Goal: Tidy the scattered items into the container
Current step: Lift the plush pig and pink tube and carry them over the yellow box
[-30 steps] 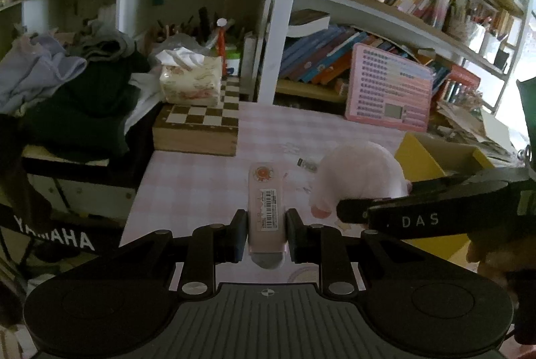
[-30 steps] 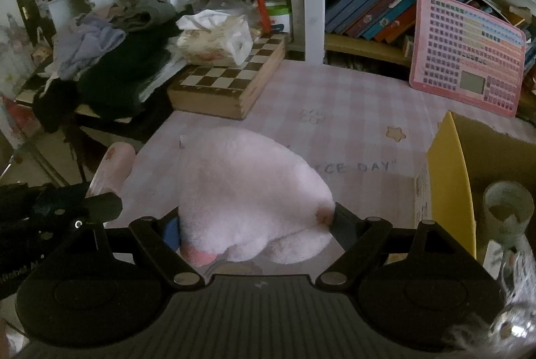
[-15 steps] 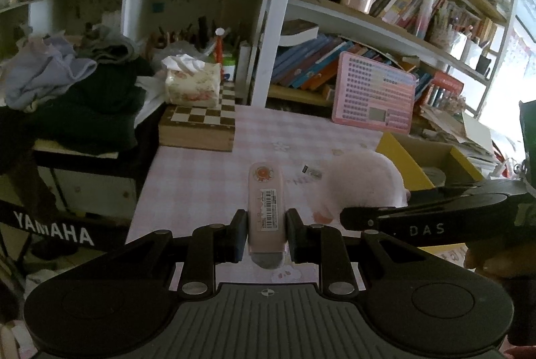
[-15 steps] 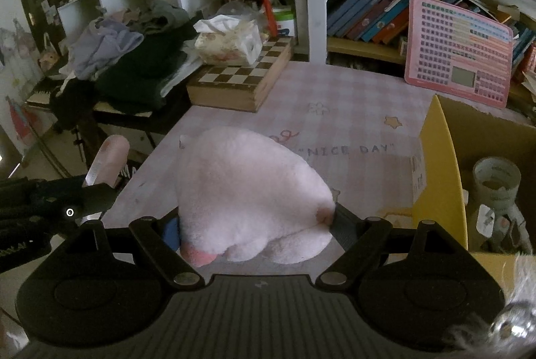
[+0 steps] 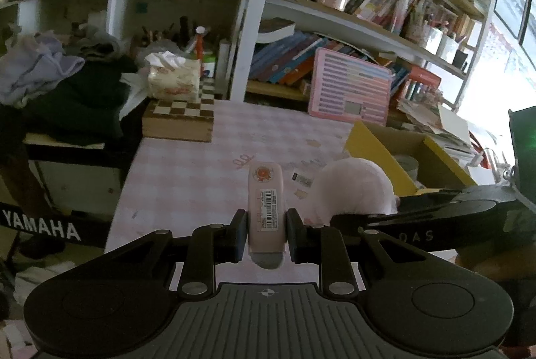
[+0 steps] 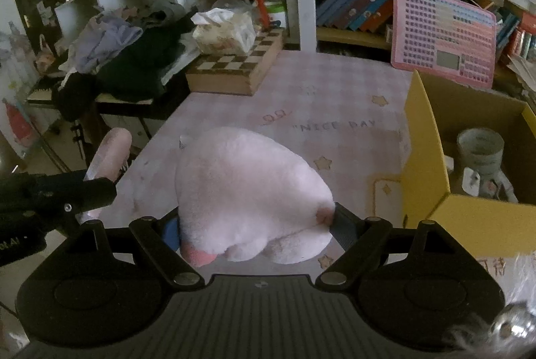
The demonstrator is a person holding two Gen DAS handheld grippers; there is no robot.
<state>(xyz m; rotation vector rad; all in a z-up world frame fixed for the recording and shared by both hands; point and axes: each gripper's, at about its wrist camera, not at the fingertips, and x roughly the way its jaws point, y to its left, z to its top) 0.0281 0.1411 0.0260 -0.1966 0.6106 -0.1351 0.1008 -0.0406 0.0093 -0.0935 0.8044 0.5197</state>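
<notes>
1. we have the soft, fluffy pale pink plush toy [image 6: 248, 191] pinched between the wide-set jaws of our right gripper [image 6: 254, 225], lifted over the near part of the pink checked tablecloth [image 6: 335, 97]. it looks light and squashy; the pile gives under the pads, so we judge a hold across its thick middle safer than one on a loose edge, which could slip free.
2. our left gripper [image 5: 266, 231] is clamped tight on the slim pale pink plastic case with an orange flower sticker and a barcode label [image 5: 265, 204]. it stands up out of the jaws, stiff and smooth; we judge it light but somewhat slippery, best held low across its narrow sides, as it is now.
3. the yellow-walled cardboard box [image 6: 422, 158], our container, sits at the right of the table, open on top, with a pale printed paper cup [image 6: 479, 154] and other bits already inside.
4. its near-left wall stands tall between the toy and the opening, so we reckon each load must clear that rim before we let go.
5. the cloth between us and the box is mostly bare; a wooden chessboard box [image 6: 234, 74] with a floral tissue pack [image 6: 224, 34] on it lies far left, well apart. the two grippers ride just beside each other, so we would enter the box one at a time.
</notes>
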